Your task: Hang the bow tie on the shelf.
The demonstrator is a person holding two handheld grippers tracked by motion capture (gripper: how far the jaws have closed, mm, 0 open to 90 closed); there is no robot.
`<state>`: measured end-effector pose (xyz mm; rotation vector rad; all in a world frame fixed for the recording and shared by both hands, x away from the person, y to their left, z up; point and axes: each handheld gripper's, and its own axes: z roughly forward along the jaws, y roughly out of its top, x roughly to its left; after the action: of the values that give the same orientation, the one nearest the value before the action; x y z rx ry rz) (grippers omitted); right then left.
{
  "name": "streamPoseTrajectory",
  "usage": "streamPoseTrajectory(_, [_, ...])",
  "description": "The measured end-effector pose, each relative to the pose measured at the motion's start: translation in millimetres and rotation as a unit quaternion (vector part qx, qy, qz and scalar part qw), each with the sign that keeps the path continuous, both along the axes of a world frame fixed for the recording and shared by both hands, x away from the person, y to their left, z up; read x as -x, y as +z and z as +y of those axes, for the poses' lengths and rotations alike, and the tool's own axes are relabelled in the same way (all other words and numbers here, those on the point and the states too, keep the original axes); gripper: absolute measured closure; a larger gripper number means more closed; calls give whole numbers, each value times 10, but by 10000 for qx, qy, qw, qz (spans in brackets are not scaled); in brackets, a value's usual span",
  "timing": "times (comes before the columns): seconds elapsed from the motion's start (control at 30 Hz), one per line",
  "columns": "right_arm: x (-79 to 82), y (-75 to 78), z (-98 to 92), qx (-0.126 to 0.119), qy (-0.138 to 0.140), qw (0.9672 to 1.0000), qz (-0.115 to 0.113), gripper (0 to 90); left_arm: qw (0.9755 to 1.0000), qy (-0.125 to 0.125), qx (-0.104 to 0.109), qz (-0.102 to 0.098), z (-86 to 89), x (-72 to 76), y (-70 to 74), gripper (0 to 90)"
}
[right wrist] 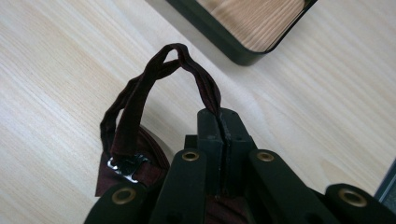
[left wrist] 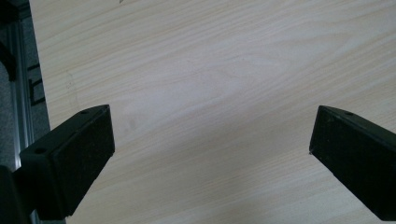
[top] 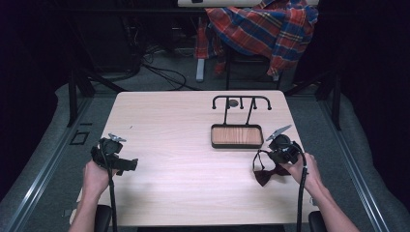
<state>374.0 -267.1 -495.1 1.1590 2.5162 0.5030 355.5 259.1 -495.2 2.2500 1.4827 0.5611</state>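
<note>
My left hand [top: 95, 176] holds the left gripper [top: 126, 165] low at the table's left side, jaws spread wide apart, pointing right. My right hand [top: 303, 169] holds the right gripper [right wrist: 220, 122] at the right side, jaws pressed together, clamping a dark strap [right wrist: 140, 93]. Both forearms bare.

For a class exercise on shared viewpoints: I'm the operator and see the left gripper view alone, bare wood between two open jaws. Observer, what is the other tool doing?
Observer: The right tool is shut on the strap of a dark red bow tie.
Operator: Is the tie lifted?
Observer: Its bow rests on the table; the strap loops up.
Operator: Anything nearby?
Observer: A black stand with hooks and a wooden tray base sits just beyond it.
</note>
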Motion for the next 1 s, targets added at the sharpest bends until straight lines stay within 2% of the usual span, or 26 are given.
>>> streamPoseTrajectory(0.13, [38, 71, -17, -123, -33, 9997, -187, 886, 10000, -10, -3, -1, -2, 1, 2, 1])
streamPoseTrajectory(0.3, [58, 112, -29, -96, -23, 9996, -270, 886, 10000, -9, 9, -2, -3, 0, 0, 1])
streamPoseTrajectory(0.53, [72, 191, -40, -122, -90, 9984, -550, 886, 10000, -16, 15, 14, -5, -3, -1, 1])
streamPoseTrajectory(0.8, [51, 247, -78, -112, -159, 9971, -741, 886, 10000, -13, 43, 17, -6, -7, -6, 1])
streamPoseTrajectory(1.0, [49, 276, -76, -129, -160, 9966, -800, 886, 10000, -17, 38, -4, -14, -1, -3, 1])
